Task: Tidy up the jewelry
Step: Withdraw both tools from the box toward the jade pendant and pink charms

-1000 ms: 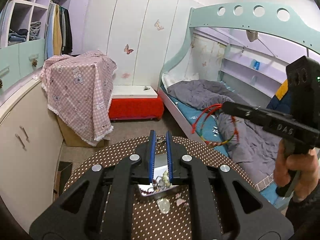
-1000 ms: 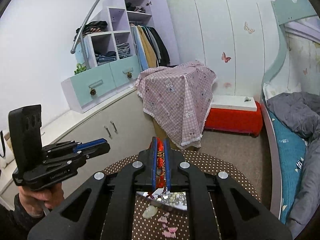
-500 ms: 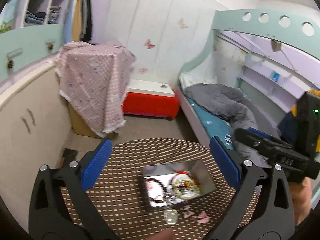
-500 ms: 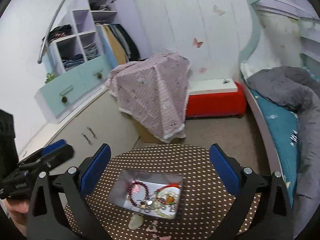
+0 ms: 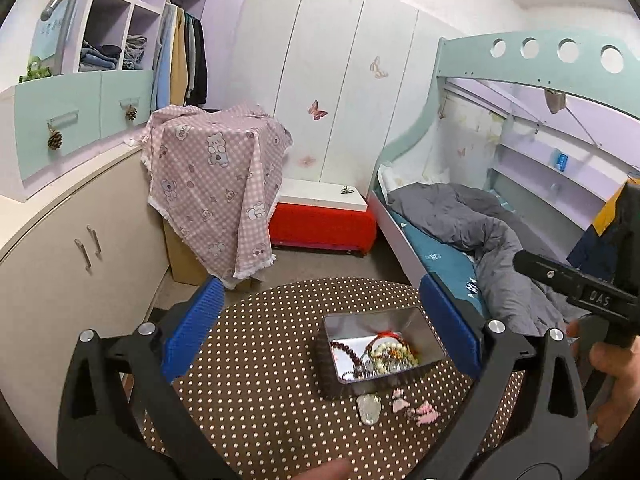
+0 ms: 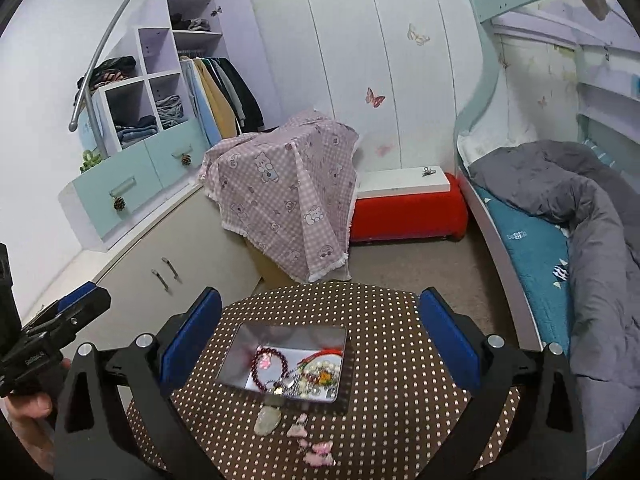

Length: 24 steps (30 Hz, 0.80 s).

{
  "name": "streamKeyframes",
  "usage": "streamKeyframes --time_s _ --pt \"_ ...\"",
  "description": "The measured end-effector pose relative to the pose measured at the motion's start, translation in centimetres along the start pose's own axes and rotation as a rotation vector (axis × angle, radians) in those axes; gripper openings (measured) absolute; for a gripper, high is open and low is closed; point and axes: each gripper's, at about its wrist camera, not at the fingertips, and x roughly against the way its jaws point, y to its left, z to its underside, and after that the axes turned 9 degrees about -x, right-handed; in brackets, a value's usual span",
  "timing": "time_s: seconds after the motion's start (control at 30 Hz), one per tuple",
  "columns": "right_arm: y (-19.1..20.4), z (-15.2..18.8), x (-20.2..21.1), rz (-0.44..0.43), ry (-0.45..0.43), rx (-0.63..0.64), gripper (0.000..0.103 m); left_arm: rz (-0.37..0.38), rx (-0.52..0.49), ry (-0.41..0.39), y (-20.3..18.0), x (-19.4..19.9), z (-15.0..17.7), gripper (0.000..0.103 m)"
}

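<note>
left gripper [image 5: 320,336]: jaws wide, empty | right gripper [image 6: 320,336]: jaws wide, empty | metal tin [image 6: 240,354] of bracelets [image 6: 270,366] mid-counter [image 6: 400,400] | pale pendant [image 6: 267,420] at tin's 6 o'clock

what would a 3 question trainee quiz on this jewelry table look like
1. True or false: the right hand-held gripper is shut on a bracelet.
2. Where does the dark red bead bracelet lie? A in the metal tin B on the bed C on the red bench
3. Fill in: the pale stone pendant lies ____ the tin, on the dotted tablecloth.

Key: 1 false, both hand-held grippers open; 2 A; 3 outside
</note>
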Motion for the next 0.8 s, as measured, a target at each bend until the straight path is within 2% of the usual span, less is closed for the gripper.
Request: streamKeyframes --time_s 0.2,0.4,0.67,0.8 --pt "0.3 2.5 3.1 0.057 -0.013 0.011 0.095 0.010 -0.015 -0.002 -0.4 1.9 1.7 0.096" --pt "-0.6 5.5 4.9 0.102 -0.002 -0.003 0.095 0.020 -0.050 0.035 -1.8 2.8 4.0 0.096" --pt "-2.2 8.1 3.2 0.112 0.085 0.012 0.095 -0.005 -0.072 0.081 -3.9 2.6 6.9 0.096" --pt "-2.8 9.5 2.0 0.099 0.141 0.042 0.095 -0.020 -0.080 0.149 -5.0 0.7 9.0 0.096"
